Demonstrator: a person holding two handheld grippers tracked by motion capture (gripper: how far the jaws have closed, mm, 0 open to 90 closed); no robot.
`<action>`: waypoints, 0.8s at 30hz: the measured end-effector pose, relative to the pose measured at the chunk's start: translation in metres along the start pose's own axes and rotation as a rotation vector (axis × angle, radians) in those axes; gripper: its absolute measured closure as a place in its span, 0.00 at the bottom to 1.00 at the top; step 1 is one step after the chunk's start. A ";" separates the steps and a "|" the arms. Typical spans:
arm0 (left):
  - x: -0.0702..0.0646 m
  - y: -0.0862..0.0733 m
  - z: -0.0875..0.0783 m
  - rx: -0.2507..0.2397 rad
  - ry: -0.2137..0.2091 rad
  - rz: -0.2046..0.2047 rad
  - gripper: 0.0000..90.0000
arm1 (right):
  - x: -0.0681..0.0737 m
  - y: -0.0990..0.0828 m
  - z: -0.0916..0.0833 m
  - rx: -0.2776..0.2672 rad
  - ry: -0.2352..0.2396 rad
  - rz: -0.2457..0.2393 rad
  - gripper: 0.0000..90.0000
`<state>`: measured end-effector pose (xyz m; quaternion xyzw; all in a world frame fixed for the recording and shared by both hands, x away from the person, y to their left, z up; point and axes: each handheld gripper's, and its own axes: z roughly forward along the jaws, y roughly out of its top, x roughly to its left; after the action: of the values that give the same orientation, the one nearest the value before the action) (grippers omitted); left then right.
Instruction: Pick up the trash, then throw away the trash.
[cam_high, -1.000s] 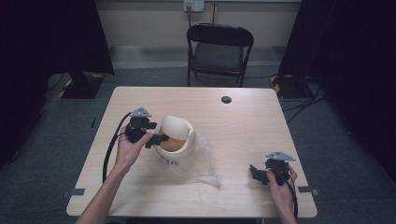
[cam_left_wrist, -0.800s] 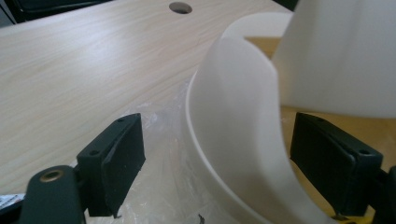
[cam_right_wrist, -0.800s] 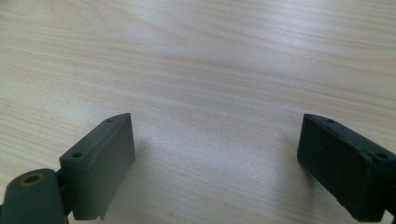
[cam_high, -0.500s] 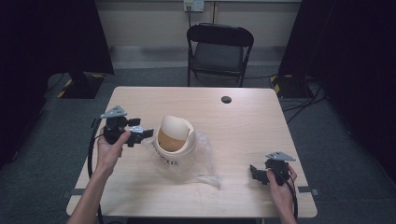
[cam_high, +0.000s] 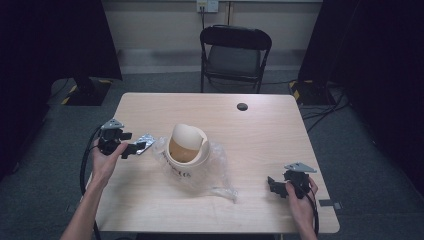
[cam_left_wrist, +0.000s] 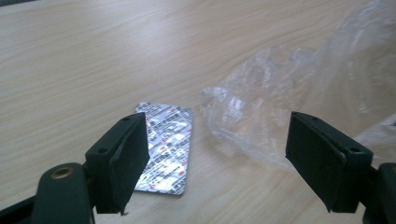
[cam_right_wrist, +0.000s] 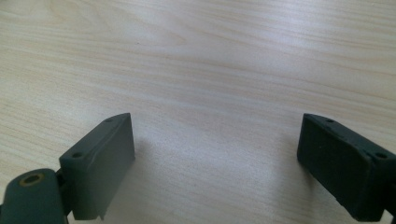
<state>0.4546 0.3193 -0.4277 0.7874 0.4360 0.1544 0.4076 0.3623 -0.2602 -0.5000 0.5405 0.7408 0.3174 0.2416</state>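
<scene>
- Surface (cam_high: 260, 130): bag (cam_high: 212, 172) and cup (cam_high: 187, 146) unmoved since a second ago.
- Your left gripper (cam_high: 131, 148) pulled back from the cup; jaws just narrowed but part open, gripping nothing.
- Blister pack (cam_left_wrist: 166, 145) lies flat by the left jaw, beside the bag: likely next pick.
- Right gripper (cam_high: 274, 186): idle, jaws wide.

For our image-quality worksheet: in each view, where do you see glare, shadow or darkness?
High view: dark surroundings frame the lit pale wooden table. Left gripper view: the silver foil blister pack and the crinkled clear plastic bag glint. Right gripper view: soft shadows beneath the black claw.
</scene>
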 end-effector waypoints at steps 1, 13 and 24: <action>0.003 -0.001 0.002 0.003 0.003 -0.007 0.23 | 0.000 0.000 0.000 0.000 0.000 0.000 0.12; 0.025 -0.011 0.033 0.072 0.021 -0.018 0.22 | 0.000 0.000 0.000 0.000 0.001 0.000 0.12; 0.030 -0.016 0.054 0.125 0.097 0.033 0.25 | 0.000 0.000 0.000 0.000 0.001 0.000 0.12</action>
<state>0.4949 0.3208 -0.4772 0.8100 0.4508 0.1715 0.3336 0.3622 -0.2602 -0.4999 0.5405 0.7409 0.3176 0.2410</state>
